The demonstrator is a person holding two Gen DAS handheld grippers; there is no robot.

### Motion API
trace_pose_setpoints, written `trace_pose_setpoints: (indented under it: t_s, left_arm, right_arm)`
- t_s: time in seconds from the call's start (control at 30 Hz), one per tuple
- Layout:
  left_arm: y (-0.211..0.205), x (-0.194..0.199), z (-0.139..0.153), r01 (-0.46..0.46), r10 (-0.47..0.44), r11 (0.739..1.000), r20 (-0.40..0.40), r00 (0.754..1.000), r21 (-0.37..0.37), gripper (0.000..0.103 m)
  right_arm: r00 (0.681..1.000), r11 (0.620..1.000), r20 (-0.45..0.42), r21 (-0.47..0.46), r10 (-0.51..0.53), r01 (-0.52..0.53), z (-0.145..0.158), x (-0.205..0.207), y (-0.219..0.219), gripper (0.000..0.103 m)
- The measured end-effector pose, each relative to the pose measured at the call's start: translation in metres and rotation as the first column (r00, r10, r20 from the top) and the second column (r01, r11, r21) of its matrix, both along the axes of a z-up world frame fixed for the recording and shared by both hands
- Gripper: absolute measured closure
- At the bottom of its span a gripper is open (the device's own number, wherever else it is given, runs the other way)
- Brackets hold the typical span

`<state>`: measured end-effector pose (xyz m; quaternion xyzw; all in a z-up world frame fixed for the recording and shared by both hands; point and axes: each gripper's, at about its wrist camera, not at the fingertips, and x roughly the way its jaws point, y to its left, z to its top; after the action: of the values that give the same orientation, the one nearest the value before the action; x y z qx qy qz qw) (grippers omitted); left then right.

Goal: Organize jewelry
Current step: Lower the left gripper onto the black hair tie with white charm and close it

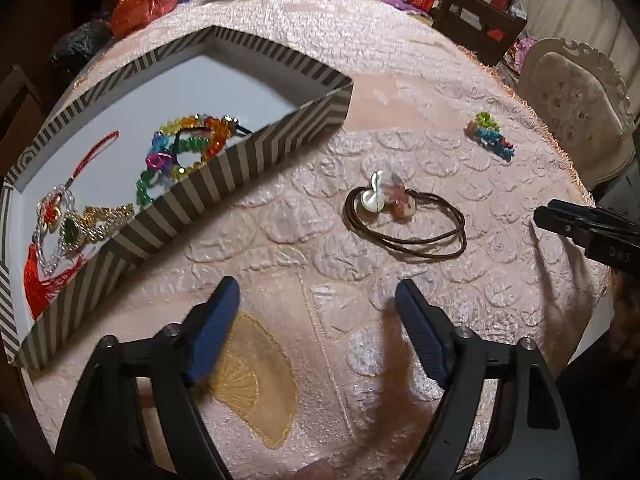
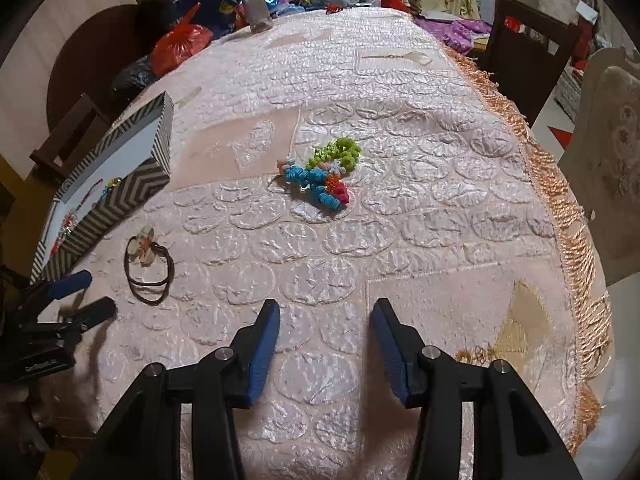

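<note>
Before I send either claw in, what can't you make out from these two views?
- Striped box: in the left wrist view its near wall hides part of the bead strands; in the right wrist view its contents are too small.
- Colourful coiled hair ties: too tangled to count in either view.
- Right claw: cut off by the left wrist view's right edge.
- Clutter at the table's far end: too small and dark.

The right gripper (image 2: 324, 344) hangs over the pink-clothed desk (image 2: 400, 92) with its jaws apart and nothing between them. At twelve o'clock from it lies a heap of coloured hair ties (image 2: 326, 176); at ten o'clock lie a brown hair band (image 2: 148, 264) and a striped box (image 2: 116, 188). The left gripper (image 2: 86, 294), jaws apart, is at nine o'clock.
</note>
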<state>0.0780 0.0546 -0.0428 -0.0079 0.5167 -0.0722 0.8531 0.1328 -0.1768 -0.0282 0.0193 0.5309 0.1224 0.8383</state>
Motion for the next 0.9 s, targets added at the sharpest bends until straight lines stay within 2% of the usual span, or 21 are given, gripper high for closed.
trace_pose_setpoints:
  t_s: [0.07, 0.1, 0.13, 0.2, 0.3, 0.33, 0.47, 0.6, 0.7, 0.77, 0.8, 0.83, 0.9]
  left_arm:
    - [-0.003, 0.001, -0.002, 0.004, -0.004, 1.000, -0.001, 1.000, 0.007, 0.014]
    - [-0.007, 0.001, -0.003, 0.016, -0.016, 1.000, -0.002, 1.000, 0.017, 0.004]
    - [-0.013, 0.002, -0.009, 0.031, -0.031, 0.999, -0.016, 0.999, 0.021, 0.000]
    - [-0.021, -0.001, -0.013, 0.027, -0.028, 0.998, 0.004, 1.000, 0.062, 0.000]
    - [-0.020, 0.003, -0.016, 0.010, -0.008, 0.998, -0.020, 1.000, 0.062, 0.000]
    - [-0.020, 0.009, -0.017, 0.006, -0.005, 0.999, -0.036, 0.999, 0.050, 0.001]
    - [-0.025, 0.032, -0.010, 0.021, -0.024, 0.998, -0.060, 0.998, -0.055, 0.001]
    - [-0.036, 0.059, -0.014, 0.015, -0.021, 0.996, -0.074, 0.997, -0.083, 0.001]
    - [-0.047, 0.065, -0.018, 0.001, -0.001, 1.000, -0.050, 0.999, -0.007, 0.001]
    - [-0.055, 0.064, -0.021, 0.027, -0.025, 0.998, -0.038, 0.999, 0.053, 0.001]
    - [-0.059, 0.063, -0.021, 0.043, -0.041, 0.996, -0.030, 0.999, 0.077, 0.004]
    - [-0.058, 0.061, -0.018, 0.044, -0.043, 0.997, -0.005, 0.999, 0.068, 0.010]
    - [-0.052, 0.059, -0.012, 0.047, -0.049, 0.997, 0.026, 0.998, 0.060, 0.043]
  right_arm:
    - [1.000, 1.000, -0.010, -0.004, -0.001, 0.001, 0.000, -0.001, -0.003, 0.033]
    - [1.000, 1.000, -0.017, -0.025, -0.001, 0.000, -0.002, -0.001, -0.001, 0.014]
    - [1.000, 0.999, -0.026, -0.046, -0.004, 0.003, -0.006, -0.003, -0.002, 0.004]
    - [1.000, 0.995, -0.020, -0.097, 0.012, -0.013, -0.011, -0.005, 0.005, 0.002]
    - [0.999, 0.987, -0.011, -0.156, 0.034, -0.035, -0.016, -0.006, 0.015, 0.000]
    - [0.999, 0.982, -0.003, -0.181, 0.046, -0.046, -0.017, -0.007, 0.019, 0.000]
    - [0.999, 0.984, 0.010, -0.175, 0.033, -0.031, -0.016, -0.007, 0.020, 0.000]
    - [0.999, 0.985, 0.023, -0.173, 0.030, -0.025, -0.016, -0.005, 0.019, 0.000]
    - [0.999, 0.985, 0.026, -0.171, 0.037, -0.032, -0.016, -0.005, 0.018, 0.000]
    - [0.999, 0.985, 0.026, -0.170, 0.038, -0.033, -0.016, -0.006, 0.018, 0.000]
    - [0.999, 0.985, 0.026, -0.170, 0.037, -0.032, -0.016, -0.006, 0.018, 0.000]
    - [0.999, 0.985, 0.025, -0.170, 0.036, -0.031, -0.016, -0.007, 0.018, 0.000]
    - [0.999, 0.985, 0.023, -0.171, 0.031, -0.026, -0.015, -0.006, 0.019, 0.000]
